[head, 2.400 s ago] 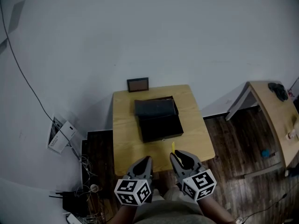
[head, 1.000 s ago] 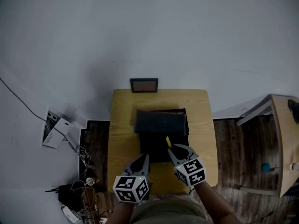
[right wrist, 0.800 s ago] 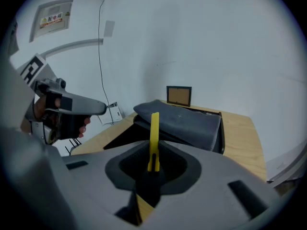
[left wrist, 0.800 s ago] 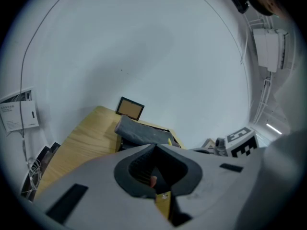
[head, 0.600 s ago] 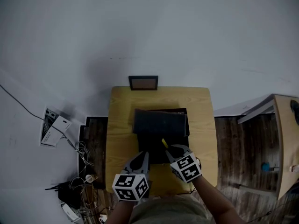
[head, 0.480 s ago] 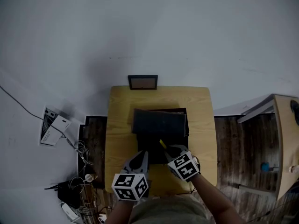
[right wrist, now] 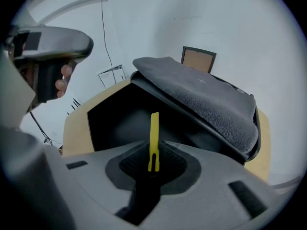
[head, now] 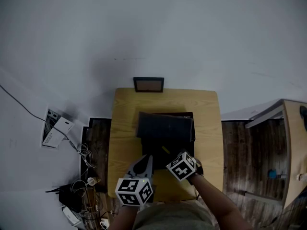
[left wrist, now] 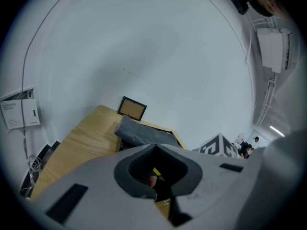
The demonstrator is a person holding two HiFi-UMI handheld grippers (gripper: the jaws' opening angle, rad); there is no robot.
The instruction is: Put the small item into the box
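In the head view, a wooden table (head: 120, 128) sits mid-frame carrying the open black box (head: 156, 151), whose lid (head: 165, 127) is tipped back toward a small picture frame (head: 148, 84) at the table's top edge. The right gripper (head: 170, 155) holds the small yellow strip (head: 165, 150) over the box's dark inside, with the left gripper (head: 145, 161) just lower left of it. In the left gripper view, its jaws meet with nothing between them and point toward the box. In the right gripper view, the jaws are clamped on the strip's lower end, and it stands upright at centre frame before the box's opening.
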